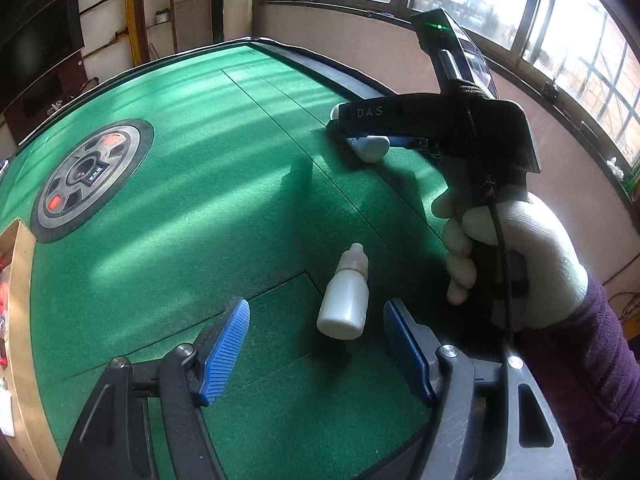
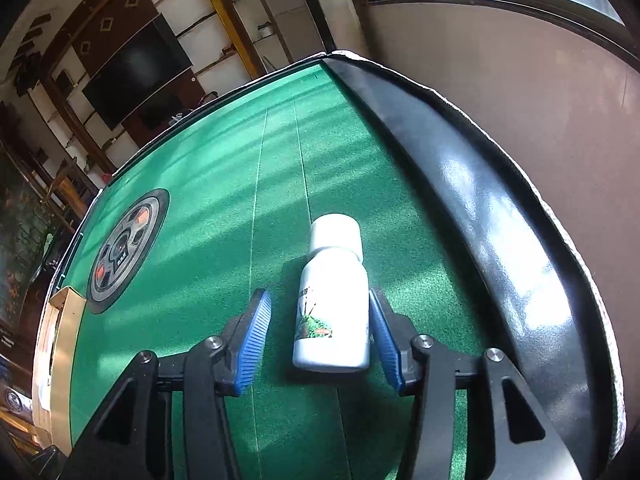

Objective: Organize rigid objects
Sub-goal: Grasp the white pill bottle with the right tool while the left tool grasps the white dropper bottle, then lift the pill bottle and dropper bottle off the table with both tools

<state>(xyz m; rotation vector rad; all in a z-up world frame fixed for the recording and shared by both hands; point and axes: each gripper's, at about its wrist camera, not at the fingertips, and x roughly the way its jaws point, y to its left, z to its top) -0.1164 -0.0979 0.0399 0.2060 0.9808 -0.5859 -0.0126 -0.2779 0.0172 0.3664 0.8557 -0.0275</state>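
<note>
A small white dropper bottle [image 1: 343, 297] lies on its side on the green table [image 1: 180, 240], its nozzle pointing away. My left gripper [image 1: 316, 306] hovers open just before it, the bottle's base between the blue fingertips and nearer the right pad. Farther right, a gloved hand [image 1: 516, 256] holds my right gripper [image 1: 348, 132] low over a larger white labelled bottle [image 1: 370, 148]. In the right wrist view that bottle [image 2: 332, 308] lies flat, cap away, between the pads of the right gripper [image 2: 318, 294]. The right pad is at its side; a gap shows at the left pad [image 2: 256, 336].
A round grey control panel [image 1: 90, 176] [image 2: 124, 248] is set into the table's middle. A cardboard box [image 1: 18, 280] [image 2: 60, 340] stands at the left edge. The black padded rim [image 2: 480, 200] runs close along the right, with a wall and windows beyond.
</note>
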